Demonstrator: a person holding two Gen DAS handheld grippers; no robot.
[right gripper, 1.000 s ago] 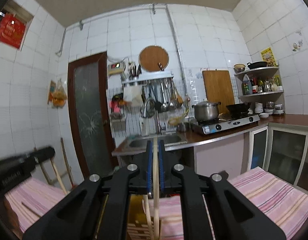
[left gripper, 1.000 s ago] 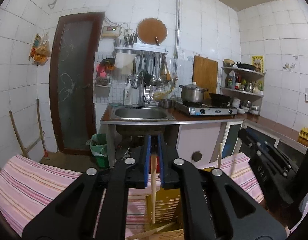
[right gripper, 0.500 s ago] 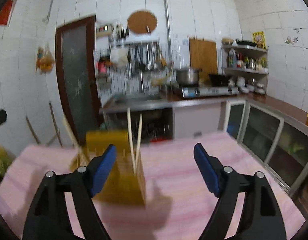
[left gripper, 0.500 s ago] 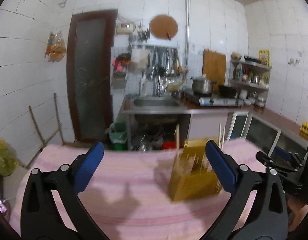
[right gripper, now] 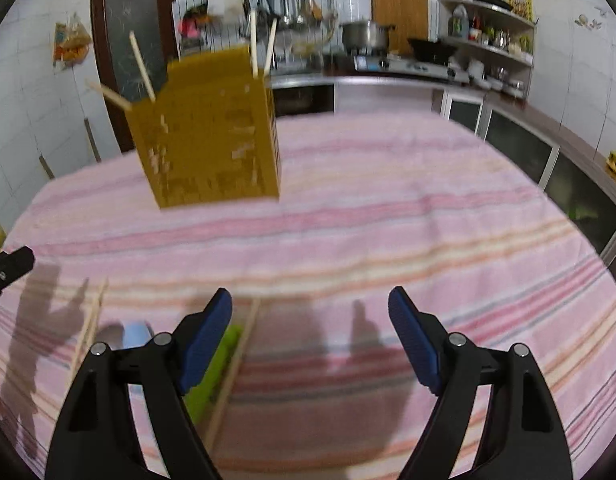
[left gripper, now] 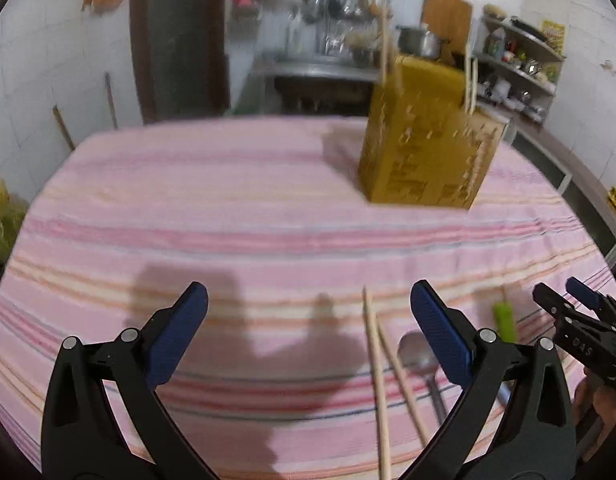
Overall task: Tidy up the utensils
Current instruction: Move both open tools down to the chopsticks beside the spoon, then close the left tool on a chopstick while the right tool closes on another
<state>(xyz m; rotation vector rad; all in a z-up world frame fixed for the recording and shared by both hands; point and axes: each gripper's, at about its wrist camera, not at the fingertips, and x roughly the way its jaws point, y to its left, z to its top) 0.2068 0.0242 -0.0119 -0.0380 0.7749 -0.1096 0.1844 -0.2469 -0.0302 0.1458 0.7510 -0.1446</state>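
Spread wide and empty, both pairs of jaws are held low over the striped cloth [left gripper: 235, 216]. Inside the left gripper [left gripper: 308, 332], toward 4 o'clock, two chopsticks [left gripper: 374, 360] and a spoon [left gripper: 418, 350] are seen; by the right gripper [right gripper: 310, 330], at 8 o'clock, another chopstick [right gripper: 237, 360] and a green handle [right gripper: 211, 376] lie. The holder [right gripper: 211, 132], stocked with sticks, stands well apart at 11 o'clock. One stick should be centred between the pads before closing, judged best.
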